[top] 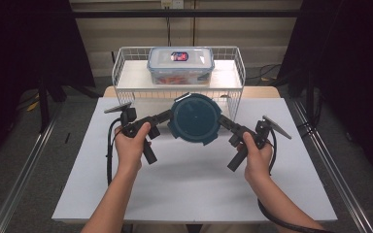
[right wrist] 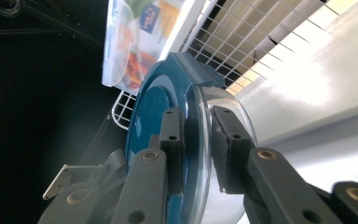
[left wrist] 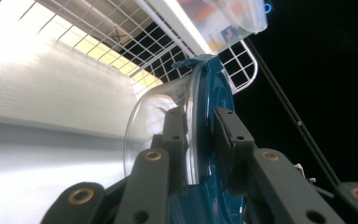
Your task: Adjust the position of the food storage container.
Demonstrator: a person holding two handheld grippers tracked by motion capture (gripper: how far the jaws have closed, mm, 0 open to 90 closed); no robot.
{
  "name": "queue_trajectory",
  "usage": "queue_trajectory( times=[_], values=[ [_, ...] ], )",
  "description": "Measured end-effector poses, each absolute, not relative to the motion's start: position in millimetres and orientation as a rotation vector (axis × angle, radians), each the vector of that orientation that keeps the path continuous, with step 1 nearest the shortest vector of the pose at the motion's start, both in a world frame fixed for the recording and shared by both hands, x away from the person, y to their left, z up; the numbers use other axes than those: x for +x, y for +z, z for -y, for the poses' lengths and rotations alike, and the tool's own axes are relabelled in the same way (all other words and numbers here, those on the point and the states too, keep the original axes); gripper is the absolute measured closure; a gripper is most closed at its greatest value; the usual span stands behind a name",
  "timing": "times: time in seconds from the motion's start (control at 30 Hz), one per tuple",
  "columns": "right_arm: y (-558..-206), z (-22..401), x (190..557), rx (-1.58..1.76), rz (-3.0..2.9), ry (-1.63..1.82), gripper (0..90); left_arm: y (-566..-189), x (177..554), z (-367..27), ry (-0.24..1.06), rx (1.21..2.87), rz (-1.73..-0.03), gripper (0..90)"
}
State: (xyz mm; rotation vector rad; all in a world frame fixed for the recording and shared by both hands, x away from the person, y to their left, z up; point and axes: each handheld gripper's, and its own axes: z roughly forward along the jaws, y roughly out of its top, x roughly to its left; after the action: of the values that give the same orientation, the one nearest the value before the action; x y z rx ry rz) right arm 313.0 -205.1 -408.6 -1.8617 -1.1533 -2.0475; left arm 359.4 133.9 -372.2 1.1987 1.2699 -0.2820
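both tools, left tool and right tool, clamp the round blue-lidded container above the white table.

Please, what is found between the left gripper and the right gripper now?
The round container with the blue lid hangs between the left gripper and the right gripper; each clamps one side of its rim. The high view shows this.
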Motion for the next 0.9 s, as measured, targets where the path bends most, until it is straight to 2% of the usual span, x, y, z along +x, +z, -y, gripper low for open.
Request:
queue_trajectory(
  times=[0.9],
  values=[
    [-370, 198, 318, -1.795, 1.162, -2.127, 75.5, -325, 356, -141, -0.214, 1.207, -1.2, 75.4]
  ],
)
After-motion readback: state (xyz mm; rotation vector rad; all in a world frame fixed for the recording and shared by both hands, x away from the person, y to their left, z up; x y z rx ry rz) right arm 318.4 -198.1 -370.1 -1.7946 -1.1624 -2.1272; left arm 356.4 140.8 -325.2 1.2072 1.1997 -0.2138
